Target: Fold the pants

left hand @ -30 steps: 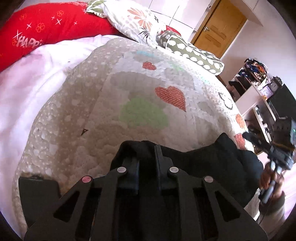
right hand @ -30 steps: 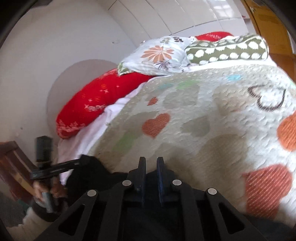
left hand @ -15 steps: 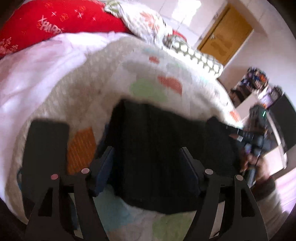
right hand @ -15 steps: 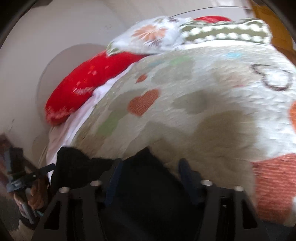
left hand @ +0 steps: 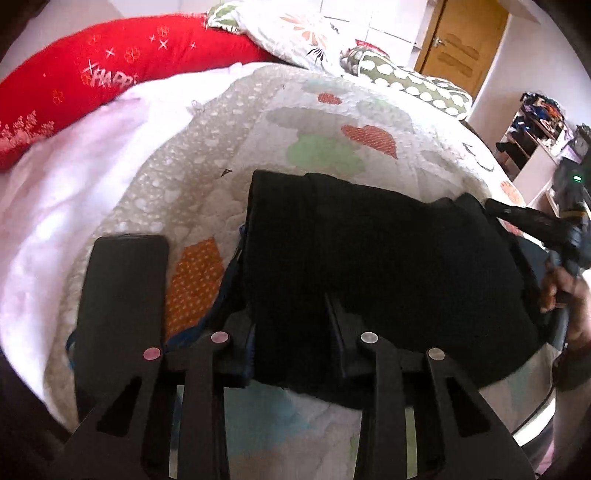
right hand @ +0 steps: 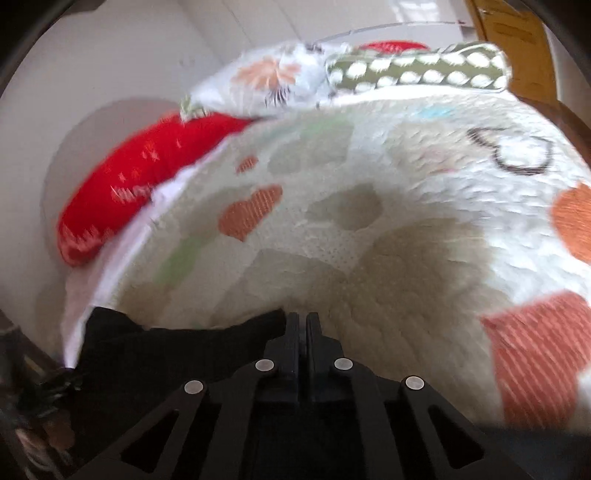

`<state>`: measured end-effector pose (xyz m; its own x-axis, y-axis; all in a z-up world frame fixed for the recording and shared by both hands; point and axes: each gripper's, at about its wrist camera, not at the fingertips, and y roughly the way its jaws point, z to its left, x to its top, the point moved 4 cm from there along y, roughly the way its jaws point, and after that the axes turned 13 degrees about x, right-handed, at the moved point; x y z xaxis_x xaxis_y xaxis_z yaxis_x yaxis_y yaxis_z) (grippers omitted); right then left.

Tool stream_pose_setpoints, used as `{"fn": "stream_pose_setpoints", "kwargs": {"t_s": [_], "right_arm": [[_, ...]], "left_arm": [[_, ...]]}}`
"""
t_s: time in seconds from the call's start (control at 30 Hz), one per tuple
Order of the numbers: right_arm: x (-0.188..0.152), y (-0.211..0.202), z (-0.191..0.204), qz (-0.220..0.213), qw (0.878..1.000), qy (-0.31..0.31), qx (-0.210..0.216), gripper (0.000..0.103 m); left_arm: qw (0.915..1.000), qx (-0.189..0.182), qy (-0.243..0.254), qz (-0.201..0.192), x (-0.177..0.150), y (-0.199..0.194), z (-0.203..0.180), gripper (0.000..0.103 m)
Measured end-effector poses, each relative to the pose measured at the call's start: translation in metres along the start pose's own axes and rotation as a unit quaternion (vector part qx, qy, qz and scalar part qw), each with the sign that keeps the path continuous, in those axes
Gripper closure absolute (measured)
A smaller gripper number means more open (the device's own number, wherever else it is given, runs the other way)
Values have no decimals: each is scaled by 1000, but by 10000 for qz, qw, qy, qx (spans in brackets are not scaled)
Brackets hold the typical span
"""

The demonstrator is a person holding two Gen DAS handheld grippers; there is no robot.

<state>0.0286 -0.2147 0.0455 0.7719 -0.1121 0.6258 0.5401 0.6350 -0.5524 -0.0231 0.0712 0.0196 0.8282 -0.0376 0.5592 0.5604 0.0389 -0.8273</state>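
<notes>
The black pants [left hand: 376, 273] lie folded in a thick rectangle on the heart-patterned quilt [left hand: 332, 122]. My left gripper [left hand: 291, 332] is open, its fingers astride the near edge of the pants without pinching it. The right gripper shows in the left wrist view [left hand: 517, 216] at the far right corner of the pants. In the right wrist view my right gripper [right hand: 303, 325] has its fingers pressed together at the edge of the pants [right hand: 177, 354]; I cannot tell whether cloth is caught between them.
A black phone [left hand: 122, 295] lies on the quilt left of the pants. A red bolster [left hand: 110, 81] and patterned pillows [left hand: 295, 33] lie at the head of the bed. A wooden door [left hand: 461, 44] and cluttered shelves [left hand: 535, 122] stand beyond the bed's right side.
Both grippers held the pants shut a second ago, then opened and let the fold down. The left stays open and has drawn back; the right has closed again.
</notes>
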Motion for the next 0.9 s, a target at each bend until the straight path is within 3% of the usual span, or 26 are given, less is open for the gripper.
{"fn": "stream_pose_setpoints", "kwargs": {"t_s": [0.03,0.1,0.13,0.17,0.23,0.33,0.43,0.5,0.57,0.73,0.83,0.9], "right_arm": [[-6,-13,6,-30,9999,-56,81,95],[-26,-40,22,-36,9993,-210,295,77],[-36,-48,30,3,9988,-277,394,54],[-48,-57,37,39,9981,-346,511,45],[-76,-77,44,32,9975,-460,540,45],[-111,-113,29,-206,9990,-401,-22,45],[-140,-158,-11,-587,9961,110,-653,45],[-155,-184,-40,-725,9919,595,-858,45],[-164,-205,-58,-821,9881,896,-942,45],[-163,-216,-71,-1170,9832,1203,-714,45],[-161,-213,-79,-1275,9786,1365,-865,45],[-153,-213,-89,-1403,9745,1480,-934,45]], "left_arm": [[10000,-37,8,-9,-2,-3,0,72],[10000,-88,2,-36,-6,-7,-1,72],[10000,-80,-11,-44,-7,-8,-1,72],[10000,-55,-32,-47,-9,-7,-2,72],[9999,-29,-148,16,-11,-5,-1,72],[9985,-114,-511,127,-15,-8,7,66],[9976,27,-689,26,-16,-19,15,60],[9967,344,-711,-166,-13,-32,17,60],[9958,384,-709,-436,-11,-49,13,60],[9967,-304,-416,-630,-10,-75,-32,57],[9949,-776,-42,-637,-16,-77,-70,50],[9946,-857,197,-550,-20,-68,-91,50]]}}
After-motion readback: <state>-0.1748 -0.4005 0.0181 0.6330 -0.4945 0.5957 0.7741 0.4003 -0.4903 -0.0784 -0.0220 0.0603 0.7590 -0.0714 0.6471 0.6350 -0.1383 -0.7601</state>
